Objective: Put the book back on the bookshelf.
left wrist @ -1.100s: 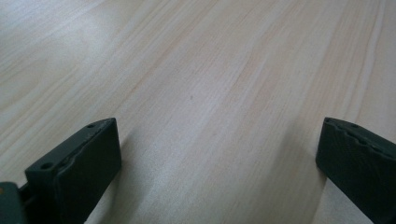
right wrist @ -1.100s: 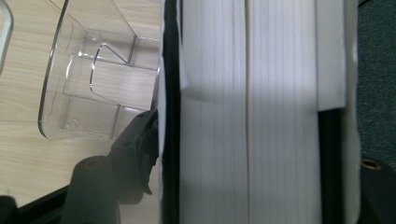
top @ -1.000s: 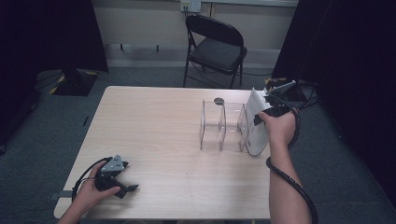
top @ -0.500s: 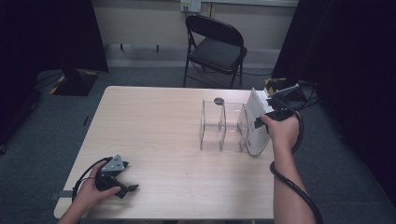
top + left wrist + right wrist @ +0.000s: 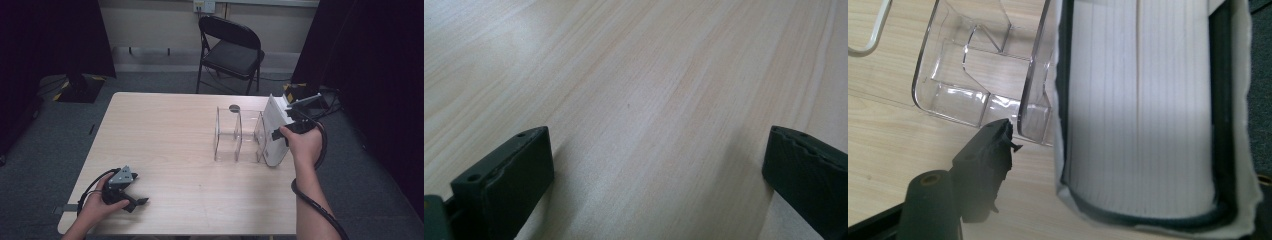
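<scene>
High view shows us the right tool [image 5: 289,120] at the far right of the light wooden tabletop [image 5: 170,145]. Its jaws have just been opening around the thick white book [image 5: 274,131], which stands in the right end of the clear acrylic divider rack [image 5: 237,135]. Compared with a second ago, the right hand [image 5: 301,145] has barely shifted, and the book stands where it did. Our left tool [image 5: 131,196] rests near left as before, jaws apart over bare wood. We can read no writing anywhere.
</scene>
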Demonstrator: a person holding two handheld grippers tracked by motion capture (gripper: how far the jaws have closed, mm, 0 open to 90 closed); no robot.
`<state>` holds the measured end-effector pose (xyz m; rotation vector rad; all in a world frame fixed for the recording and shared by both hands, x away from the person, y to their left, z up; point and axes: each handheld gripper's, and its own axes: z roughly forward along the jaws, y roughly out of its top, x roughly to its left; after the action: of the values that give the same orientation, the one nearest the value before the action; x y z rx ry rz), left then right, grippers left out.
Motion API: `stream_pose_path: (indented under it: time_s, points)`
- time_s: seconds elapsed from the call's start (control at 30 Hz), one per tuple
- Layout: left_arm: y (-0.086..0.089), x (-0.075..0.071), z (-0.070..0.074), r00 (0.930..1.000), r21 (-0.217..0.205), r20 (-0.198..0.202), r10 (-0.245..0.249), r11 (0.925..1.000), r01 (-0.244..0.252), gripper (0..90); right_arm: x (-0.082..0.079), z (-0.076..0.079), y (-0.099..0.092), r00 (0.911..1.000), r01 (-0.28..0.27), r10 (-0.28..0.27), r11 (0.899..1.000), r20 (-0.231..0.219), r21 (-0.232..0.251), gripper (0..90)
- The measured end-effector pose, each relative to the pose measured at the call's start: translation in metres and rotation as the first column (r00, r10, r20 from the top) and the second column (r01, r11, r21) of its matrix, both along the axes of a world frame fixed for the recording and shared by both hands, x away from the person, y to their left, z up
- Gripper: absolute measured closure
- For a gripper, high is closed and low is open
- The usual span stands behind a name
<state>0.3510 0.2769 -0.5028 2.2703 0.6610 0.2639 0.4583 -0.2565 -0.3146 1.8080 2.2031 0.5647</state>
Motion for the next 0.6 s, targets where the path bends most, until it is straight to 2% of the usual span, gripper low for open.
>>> stream_pose_path:
  time_s: [0.2, 0.37, 0.6]
  points:
    - [0.000, 0.000, 0.000, 1.0000, 0.000, 0.000, 0.000, 1.0000, 0.000, 0.0, -0.005, 0.000, -0.002, 0.9999, 0.001, -0.001, 1.000, 0.011, 0.010, 25.1]
    - [0.000, 0.000, 0.000, 1.0000, 0.000, 0.000, 0.000, 1.0000, 0.000, 0.0, -0.010, -0.001, -0.004, 1.0000, 0.007, -0.006, 1.000, 0.003, -0.009, 24.9]
    - [0.000, 0.000, 0.000, 1.0000, 0.000, 0.000, -0.001, 1.0000, 0.001, 0.0, -0.015, -0.002, -0.002, 0.9999, -0.012, 0.012, 1.000, 0.005, -0.008, 23.7]
